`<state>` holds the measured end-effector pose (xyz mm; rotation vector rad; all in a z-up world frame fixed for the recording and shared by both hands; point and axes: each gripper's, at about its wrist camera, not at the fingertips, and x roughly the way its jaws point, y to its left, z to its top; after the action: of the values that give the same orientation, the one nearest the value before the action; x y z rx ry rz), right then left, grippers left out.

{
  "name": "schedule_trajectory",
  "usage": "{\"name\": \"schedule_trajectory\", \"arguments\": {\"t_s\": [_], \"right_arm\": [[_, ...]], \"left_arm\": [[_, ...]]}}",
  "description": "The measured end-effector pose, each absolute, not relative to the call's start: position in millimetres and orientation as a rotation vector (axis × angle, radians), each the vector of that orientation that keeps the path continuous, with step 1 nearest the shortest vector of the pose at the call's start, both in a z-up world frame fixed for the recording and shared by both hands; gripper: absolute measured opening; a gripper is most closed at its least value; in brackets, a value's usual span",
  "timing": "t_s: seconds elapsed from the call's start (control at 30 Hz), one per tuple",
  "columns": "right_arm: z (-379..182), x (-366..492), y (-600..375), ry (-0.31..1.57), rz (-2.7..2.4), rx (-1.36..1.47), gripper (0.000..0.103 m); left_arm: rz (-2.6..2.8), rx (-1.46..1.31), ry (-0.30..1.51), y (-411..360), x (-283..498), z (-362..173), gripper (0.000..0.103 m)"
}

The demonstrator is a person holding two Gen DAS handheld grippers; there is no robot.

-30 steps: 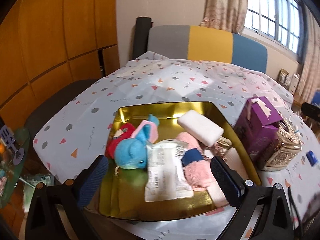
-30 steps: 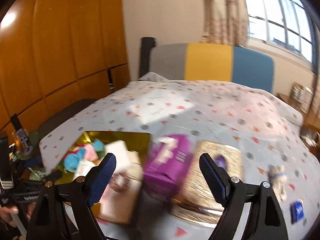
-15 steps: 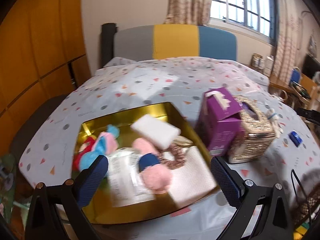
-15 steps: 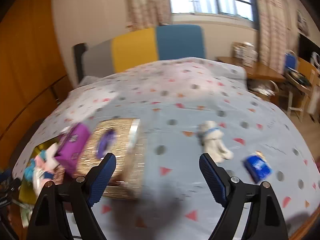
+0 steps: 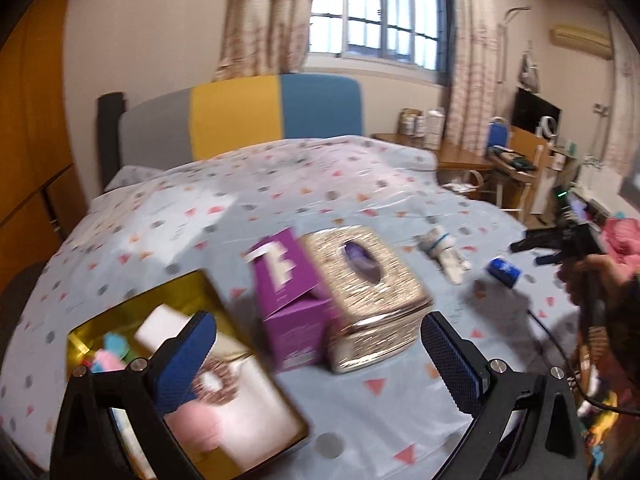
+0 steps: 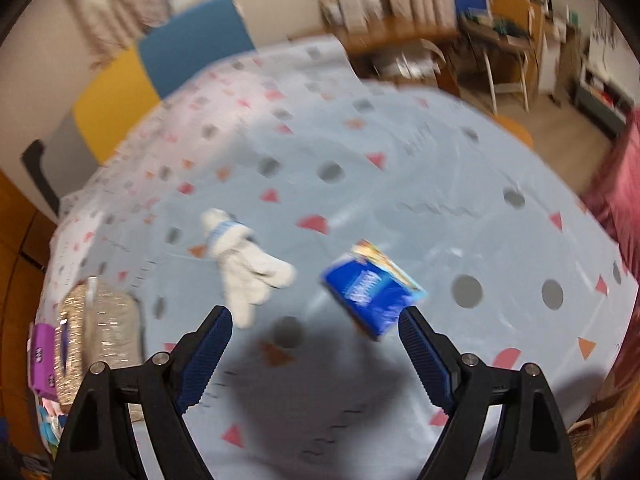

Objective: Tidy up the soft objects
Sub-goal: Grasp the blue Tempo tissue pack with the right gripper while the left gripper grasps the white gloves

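Observation:
A small white plush toy with a blue band lies on the spotted bedsheet, beside a blue tissue packet. My right gripper is open and empty, just short of both. Both also show in the left wrist view, the plush and the packet. My left gripper is open and empty above the bed. A gold tray at lower left holds several soft items: a pink pom-pom, a white pad and a scrunchie.
A purple box and a glittery gold tissue box stand side by side right of the tray; they also show at the left edge of the right wrist view. A desk and chair stand beyond the bed.
Both views have swung right. The tray has slid to the left wrist view's lower left. The right gripper has come closer to the white plush and the blue packet.

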<state>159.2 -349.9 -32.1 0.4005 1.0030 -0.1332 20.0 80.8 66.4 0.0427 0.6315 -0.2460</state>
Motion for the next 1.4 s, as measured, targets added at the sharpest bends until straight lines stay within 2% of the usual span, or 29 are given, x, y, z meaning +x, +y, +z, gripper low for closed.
{"name": "schedule_trajectory", "arguments": {"t_s": [0.2,0.47,0.5,0.57,0.77,0.97,1.13,1.2,1.23,1.4], "right_arm": [[-59,183,-380,1.154,-0.162,0.423,0.087],[-86,220,-357,1.312,-0.093,0.132,0.087],[-92,222,-356,1.331,-0.105,0.103,0.086],[-101,223,-358,1.356,-0.132,0.088,0.061],[-88,210,-389,1.226,-0.161,0.283,0.061],[-93,197,-417,1.222,-0.261,0.378,0.061],[-97,204,-409,1.267,-0.254,0.294,0.061],[-98,203,-408,1.271,-0.252,0.286,0.061],[-98,204,-406,1.272,-0.252,0.282,0.061],[-100,217,-392,1.282,-0.247,0.247,0.061]], "left_arm": [[-0.371,0.022,0.658,42,47,81,0.103],[-0.478,0.093,0.685,-30,88,96,0.103],[-0.481,0.097,0.699,-42,97,95,0.103],[-0.489,0.098,0.735,-56,111,91,0.103],[-0.450,0.044,0.901,-101,160,60,0.103],[-0.434,-0.002,1.030,-146,208,17,0.101],[-0.414,-0.064,1.137,-179,255,-25,0.092],[-0.380,-0.070,1.161,-189,276,-42,0.080],[-0.365,-0.066,1.163,-192,282,-47,0.078],[-0.326,-0.097,1.184,-203,308,-71,0.077]]}}
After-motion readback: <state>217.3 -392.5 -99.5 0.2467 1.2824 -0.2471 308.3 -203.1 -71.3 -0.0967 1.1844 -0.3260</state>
